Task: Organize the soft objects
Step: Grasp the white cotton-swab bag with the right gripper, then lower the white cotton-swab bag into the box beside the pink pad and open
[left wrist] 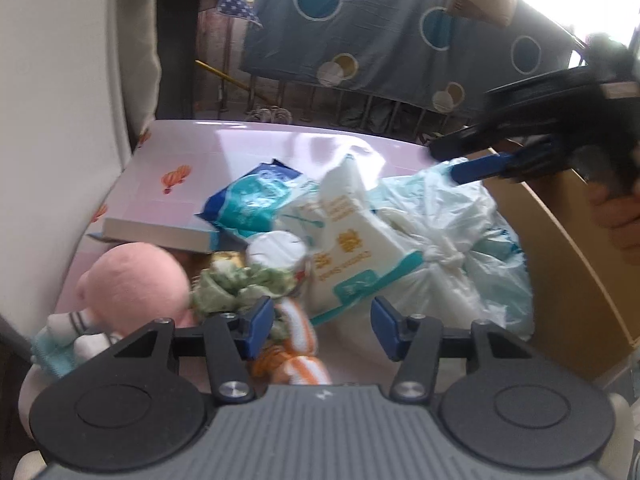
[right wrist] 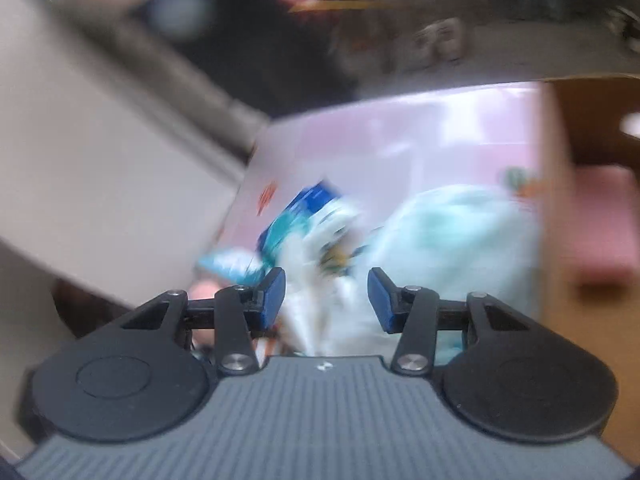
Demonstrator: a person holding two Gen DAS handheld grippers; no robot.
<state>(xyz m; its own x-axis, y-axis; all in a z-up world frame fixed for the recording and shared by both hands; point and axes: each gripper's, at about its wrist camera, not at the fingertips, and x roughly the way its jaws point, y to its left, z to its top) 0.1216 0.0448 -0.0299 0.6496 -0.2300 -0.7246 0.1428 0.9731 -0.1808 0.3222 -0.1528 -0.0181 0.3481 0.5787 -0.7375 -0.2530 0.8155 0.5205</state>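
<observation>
While both pairs of tongs stand apart and hold nothing, the soft things lie heaped on the pink glossy counter. In the left wrist view the left tongs hover low over the near edge of the heap: a round pink plush toy at 9 o'clock, a crumpled green-and-white cloth just ahead of the left blue pad, and an orange-and-white striped knitted piece right beneath the gap. A white wipes pack with teal trim and yellow lettering leans at 12 o'clock against a knotted pale blue-white plastic bag at 2 o'clock, with a blue-and-teal soft packet behind at 11 o'clock. The right tongs come in over the bag from 2 o'clock; the right wrist view is badly blurred, so only the pale bag and blue packet can be made out ahead. The step in hand seems to be picking one item from the pile. It would be done best by settling on a single piece, probably the striped knit, lowering the pads to either side of its bulk, and closing gently on a thick fold so neighbouring cloth is not dragged along.
</observation>
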